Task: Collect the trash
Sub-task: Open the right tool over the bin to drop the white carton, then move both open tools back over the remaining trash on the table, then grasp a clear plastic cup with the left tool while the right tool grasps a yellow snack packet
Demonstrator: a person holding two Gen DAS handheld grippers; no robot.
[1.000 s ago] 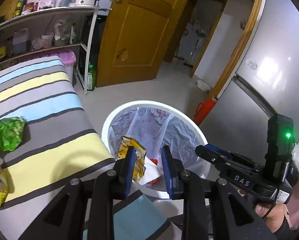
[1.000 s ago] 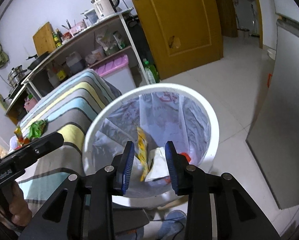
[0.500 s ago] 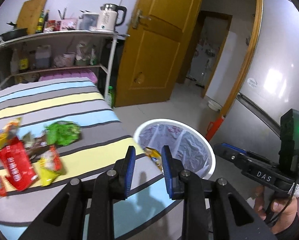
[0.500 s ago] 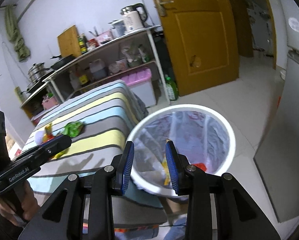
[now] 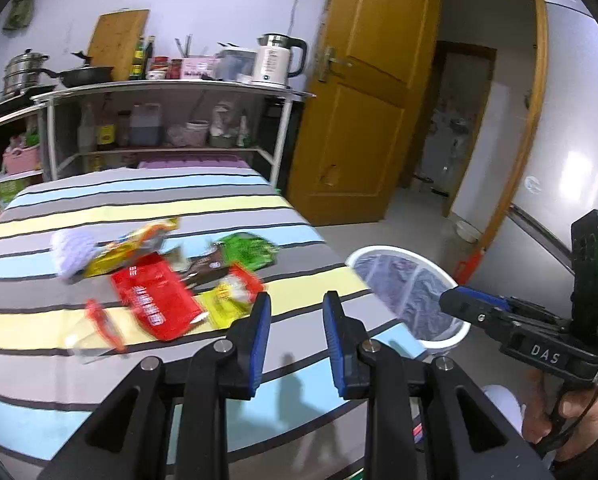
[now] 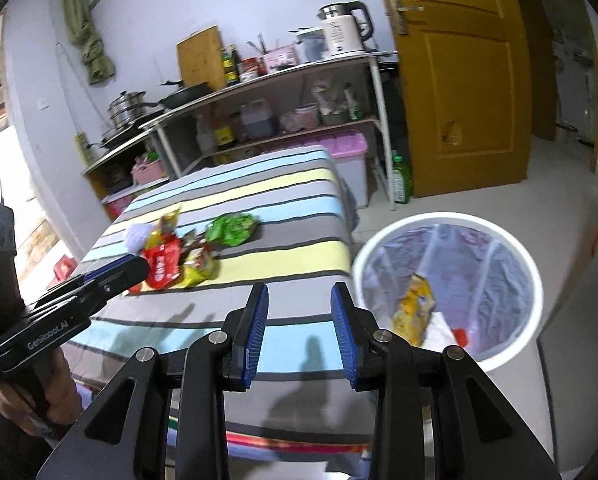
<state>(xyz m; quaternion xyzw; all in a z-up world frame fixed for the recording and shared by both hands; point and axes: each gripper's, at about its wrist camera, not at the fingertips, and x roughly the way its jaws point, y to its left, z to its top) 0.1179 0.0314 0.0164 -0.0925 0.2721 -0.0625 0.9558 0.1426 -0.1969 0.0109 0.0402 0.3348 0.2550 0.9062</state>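
White bin (image 6: 533,276) holds a yellow wrapper (image 6: 413,314); left tool (image 5: 295,332) and right tool (image 6: 301,326) both released, empty.

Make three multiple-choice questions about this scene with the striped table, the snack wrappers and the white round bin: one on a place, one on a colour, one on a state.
1. Where does the yellow snack bag lie?
A. inside the white round bin
B. on the metal shelf
C. on the floor

2. What colour is the crumpled wrapper nearest the striped table's far end?
A. blue
B. green
C. black

3. How is the right gripper?
A. shut on a wrapper
B. open, holding nothing
C. shut on the bin's rim

Key: 1 A, the bag leans against the bin's liner; 2 B, it is bright green beside the red wrapper; 3 B, a clear gap shows between its blue pads.
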